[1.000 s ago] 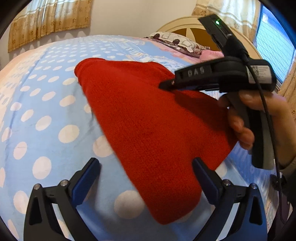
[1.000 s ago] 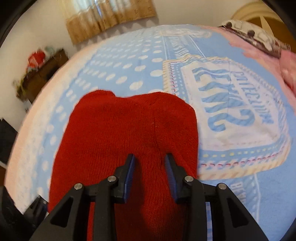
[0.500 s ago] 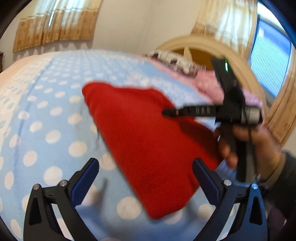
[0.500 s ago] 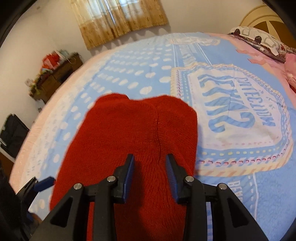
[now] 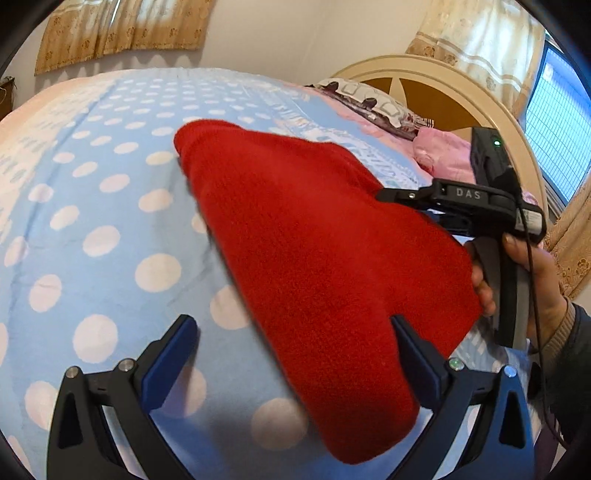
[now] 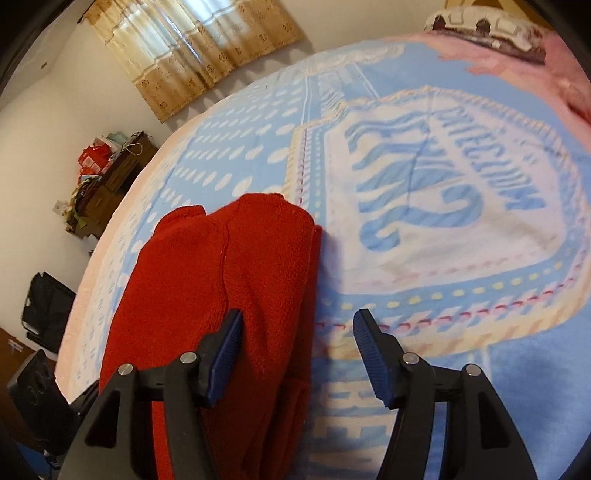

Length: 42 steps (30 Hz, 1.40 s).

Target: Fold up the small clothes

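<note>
Red knit garment (image 5: 314, 266) lies folded on the bed's blue polka-dot blanket (image 5: 92, 206), long shape running from near the left gripper diagonally away toward the middle of the bed; in the right wrist view the same red piece (image 6: 221, 295) sits left of centre, w/ a seam line down it and a doubled edge along its right side, next to the blanket's big white panel w/ blue lettering (image 6: 443, 221). Left gripper (image 5: 291, 354): fingers spread wide, nothing pinched; the near end of the garment lies between them and against the right-side finger's inner face, left-side blue pad (image 5: 170, 362) over bare blanket. Right gripper (image 6: 297, 354): fingers have just been opening, now apart and not pressing anything; the red fabric's right edge lies between them, nearer the left pad (image 6: 225, 354), right pad over blanket only. In the left wrist view the right gripper (image 5: 391, 195) shows from the side, black body marked "DAS", tip at the garment's far-right edge, held by the person's right hand (image 5: 517, 280) on the grip, cable hanging down, sleeve cuff visible. Bkgd: cream arched headboard (image 5: 443, 74), patterned pillow (image 5: 369, 99), pink bedding (image 5: 439, 151), tan curtains (image 5: 122, 29), window at right; in the right wrist view a cluttered dark cabinet (image 6: 110, 173) by the wall and a black bag (image 6: 44, 310) on the floor.
</note>
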### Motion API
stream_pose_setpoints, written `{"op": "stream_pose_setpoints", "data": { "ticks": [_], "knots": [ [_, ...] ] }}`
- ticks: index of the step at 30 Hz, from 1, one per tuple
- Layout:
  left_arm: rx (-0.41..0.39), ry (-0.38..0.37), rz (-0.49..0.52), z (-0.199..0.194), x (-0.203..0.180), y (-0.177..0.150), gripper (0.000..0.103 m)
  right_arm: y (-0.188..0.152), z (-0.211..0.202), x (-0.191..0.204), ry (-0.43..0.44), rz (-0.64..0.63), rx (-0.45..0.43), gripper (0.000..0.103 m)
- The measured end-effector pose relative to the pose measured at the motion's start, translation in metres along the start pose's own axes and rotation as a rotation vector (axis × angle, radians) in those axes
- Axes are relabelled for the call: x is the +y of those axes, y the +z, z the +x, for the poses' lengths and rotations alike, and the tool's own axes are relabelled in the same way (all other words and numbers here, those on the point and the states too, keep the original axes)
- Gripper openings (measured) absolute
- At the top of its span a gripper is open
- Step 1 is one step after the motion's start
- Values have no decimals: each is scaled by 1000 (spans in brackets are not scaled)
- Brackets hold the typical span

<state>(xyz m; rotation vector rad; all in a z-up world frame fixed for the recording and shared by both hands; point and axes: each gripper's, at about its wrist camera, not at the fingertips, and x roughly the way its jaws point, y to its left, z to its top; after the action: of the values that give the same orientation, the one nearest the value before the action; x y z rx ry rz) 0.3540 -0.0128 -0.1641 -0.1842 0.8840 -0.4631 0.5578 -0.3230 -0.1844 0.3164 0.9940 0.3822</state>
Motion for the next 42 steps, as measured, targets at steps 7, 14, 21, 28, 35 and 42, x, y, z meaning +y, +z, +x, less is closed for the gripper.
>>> {"op": "stream_pose_setpoints", "data": {
  "ticks": [7, 14, 21, 28, 35, 42],
  "knots": [
    [8, -10, 6, -1, -2, -3, 103, 11, 13, -7, 69, -1, 30, 67],
    [20, -32, 16, 1, -4, -3, 103, 17, 24, -3, 125, -31, 20, 66],
    [30, -62, 24, 4, -6, -3, 103, 19, 35, 5, 199, -48, 33, 45],
    [36, -100, 40, 3, -9, -5, 95, 14, 37, 7, 240, -24, 33, 35],
    [32, -149, 41, 1, -11, -4, 68, 5, 26, 19, 222, -47, -26, 29],
    [12, -123, 37, -10, -15, -3, 48, -3, 8, 33, 202, -70, -84, 28]
  ]
}}
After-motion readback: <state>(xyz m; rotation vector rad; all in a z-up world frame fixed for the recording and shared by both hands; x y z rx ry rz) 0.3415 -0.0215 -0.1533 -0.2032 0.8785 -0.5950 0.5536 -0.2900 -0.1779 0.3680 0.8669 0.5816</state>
